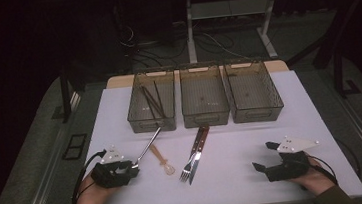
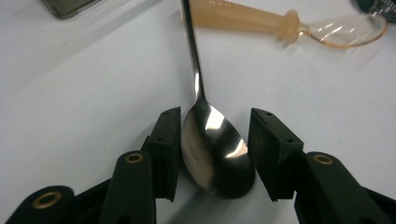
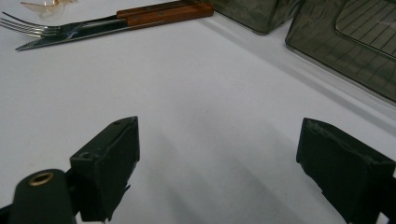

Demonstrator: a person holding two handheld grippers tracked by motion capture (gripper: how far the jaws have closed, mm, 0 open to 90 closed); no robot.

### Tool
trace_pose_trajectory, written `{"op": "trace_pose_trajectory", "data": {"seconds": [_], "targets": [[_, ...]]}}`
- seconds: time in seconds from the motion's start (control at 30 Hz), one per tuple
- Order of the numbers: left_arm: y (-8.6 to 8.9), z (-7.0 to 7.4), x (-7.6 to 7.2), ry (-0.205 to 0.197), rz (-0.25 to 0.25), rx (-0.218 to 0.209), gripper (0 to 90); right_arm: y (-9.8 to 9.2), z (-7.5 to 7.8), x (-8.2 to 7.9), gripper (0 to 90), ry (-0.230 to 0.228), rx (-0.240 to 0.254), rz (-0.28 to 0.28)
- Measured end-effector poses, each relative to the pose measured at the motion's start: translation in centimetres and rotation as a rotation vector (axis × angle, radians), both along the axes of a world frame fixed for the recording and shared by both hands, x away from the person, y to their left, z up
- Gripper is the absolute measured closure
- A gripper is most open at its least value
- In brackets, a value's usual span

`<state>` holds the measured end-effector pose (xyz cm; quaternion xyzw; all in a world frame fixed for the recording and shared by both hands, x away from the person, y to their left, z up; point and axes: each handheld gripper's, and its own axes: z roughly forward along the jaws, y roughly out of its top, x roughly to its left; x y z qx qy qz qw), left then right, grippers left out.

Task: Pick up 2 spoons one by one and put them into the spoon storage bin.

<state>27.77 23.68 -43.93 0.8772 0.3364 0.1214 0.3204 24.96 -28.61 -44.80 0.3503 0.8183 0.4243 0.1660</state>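
A white surface (image 1: 253,140) was seen in a dark room. Three see-through grey bins were set in a row at its far edge. Thin brown sticks (image 1: 152,103) were laid in the left bin (image 1: 138,117). The middle bin (image 1: 206,114) and the right bin (image 1: 270,109) were just beside it. Behind the surface, a grey floor (image 1: 243,43) was seen, with black cables (image 1: 213,42) spread on it and the pale legs of a stand (image 1: 268,36) set there.

A metal spoon (image 2: 212,149) was laid on the surface at the near left, with its handle pointed toward the left bin. The left gripper (image 1: 136,165) was held low there. Its fingers (image 2: 168,140) were half spread, one at each side of the spoon's bowl. The left one was right against the bowl, and a small gap was seen at the right one. The spoon was not pinched.

A clear orange plastic spoon (image 1: 163,161) was laid just beside the metal spoon. A fork (image 1: 191,162) and a knife (image 1: 197,155), both with brown wooden handles, were laid side by side near the middle.

The right gripper (image 1: 261,156) was held at the near right, well apart from the other things. Its fingers (image 3: 112,163) were spread wide, with bare white surface between them.
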Motion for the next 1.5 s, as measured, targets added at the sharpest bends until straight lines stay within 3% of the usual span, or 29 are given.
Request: {"op": "trace_pose_trajectory", "data": {"seconds": [0.27, 0.4, 0.43, 0.47, 0.67, 0.9, 1.13, 1.5], "targets": [[-0.3, 0.1, -0.1, 0.003, 0.015, 0.014, 56.0, 0.0, -0.1, 0.0, 13.5, -0.009, -0.01, 0.006], [-0.3, 0.1, -0.1, 0.003, 0.021, -0.001, 56.9, 0.1, -0.1, 0.0, 13.5, -0.009, -0.014, 0.008], [-0.3, 0.1, -0.1, 0.004, 0.021, -0.015, 58.1, 0.1, -0.1, 0.0, 13.5, -0.009, -0.015, 0.007], [-0.3, 0.2, -0.1, 0.005, 0.021, -0.027, 69.9, 0.1, -0.1, 0.0, 13.5, -0.008, -0.015, 0.007], [-0.7, 0.4, -0.1, -0.006, 0.011, -0.017, 74.5, 0.1, -0.1, 0.0, 13.5, -0.008, -0.018, 0.007], [-0.6, 0.8, -0.1, 0.006, 0.005, -0.113, 86.9, 0.1, -0.1, 0.0, 13.5, -0.01, -0.024, 0.013], [-0.6, 0.9, 0.0, 0.018, 0.015, -0.125, 87.9, 0.1, -0.1, 0.0, 13.6, -0.011, -0.025, 0.014], [-0.9, 2.2, 0.4, -0.036, 0.021, -0.173, 87.9, 0.2, -0.1, 0.0, 13.5, -0.013, -0.026, 0.011]]}}
